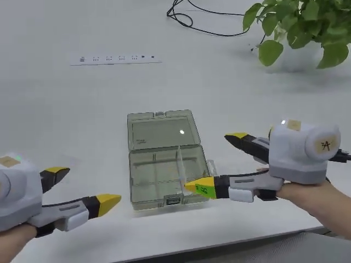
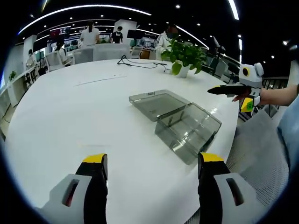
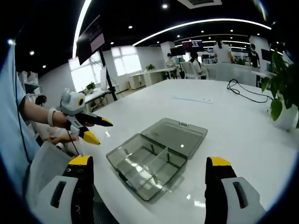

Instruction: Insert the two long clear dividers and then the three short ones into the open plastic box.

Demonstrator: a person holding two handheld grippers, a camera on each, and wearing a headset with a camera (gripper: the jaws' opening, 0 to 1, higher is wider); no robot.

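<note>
Both tools released. Left gripper [image 1: 86, 186]: jaws spread wide, nothing between them. Right gripper [image 1: 216, 161]: jaws likewise apart, nothing held.

Open plastic box [image 1: 164, 164] lies on the white table [image 1: 66, 120], ahead of both grippers and between them, nearer the right one. Its lid lies flat on the far side of the tray. Clear dividers [image 3: 156, 158] stand inside the tray; number cannot be read. In the head view the right gripper's lower jaw tip overlaps the box's near right corner; contact cannot be told. The left gripper sits well apart from the box, off its left side.

Surface: large, white, round-edged, glossy enough to reflect ceiling lights. Beyond the box from the grippers: a white power strip [image 1: 115, 58], a black cable [image 1: 203, 22] looped further back, a potted plant [image 1: 301, 27] ahead of the right gripper.

Room: open office, dark ceiling with long strip lights [image 3: 196, 23], desks and screens at the back, people [image 2: 88, 35] standing there.
</note>
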